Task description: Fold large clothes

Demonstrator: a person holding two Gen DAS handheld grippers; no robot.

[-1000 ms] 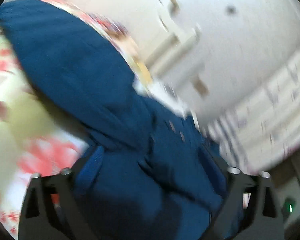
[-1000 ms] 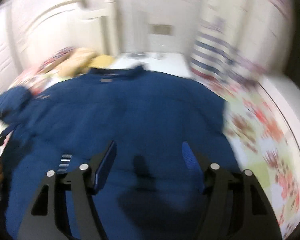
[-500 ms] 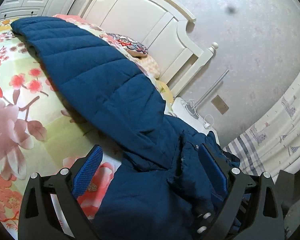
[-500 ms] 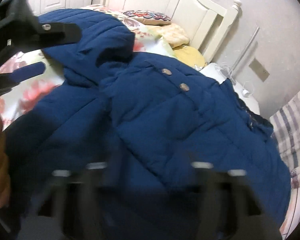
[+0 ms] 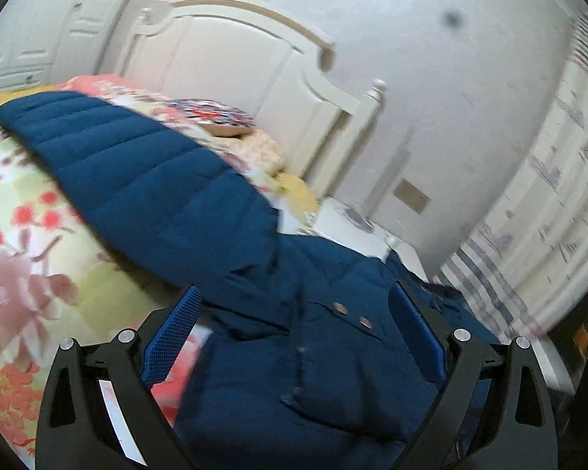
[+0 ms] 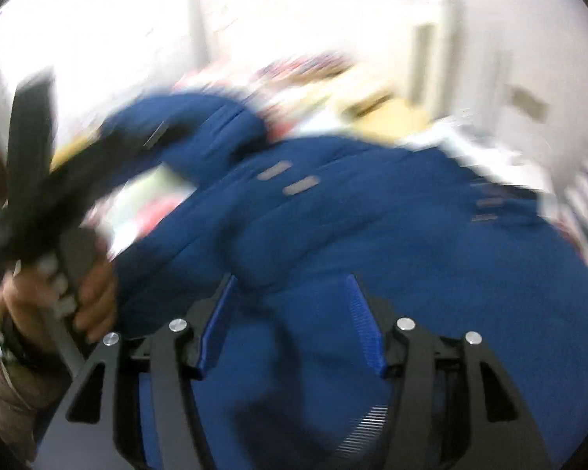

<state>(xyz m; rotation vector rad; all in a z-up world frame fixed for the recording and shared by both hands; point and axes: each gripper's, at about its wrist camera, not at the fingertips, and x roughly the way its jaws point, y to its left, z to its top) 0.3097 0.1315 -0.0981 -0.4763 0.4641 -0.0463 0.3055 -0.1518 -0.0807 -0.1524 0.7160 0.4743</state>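
Blue padded jacket (image 5: 200, 203) spread over the flowered bedspread (image 5: 27, 235), body bunched at the near edge of the bed, one sleeve (image 5: 109, 145) stretched flat toward the far side, headboard (image 5: 231, 62) end beyond it. Two snaps (image 5: 349, 313) on the front panel now facing up between the left gripper (image 5: 294, 337) fingers. Half a second back the left gripper sat lower and closer over the armpit; now pulled back a little, jaws wide apart, pads clear of the cloth, nothing pinched. Right gripper (image 6: 290, 321) heavily blurred, swung across the body of the jacket; jaws just been opening, a ridge of blue fabric between the pads but apparently not clamped. Left hand (image 6: 58, 297) on its gripper handle visible at the left of the right wrist view. Reads as a regrasp: sleeve not yet folded in, fold barely begun, next grip likely on the sleeve or side seam.
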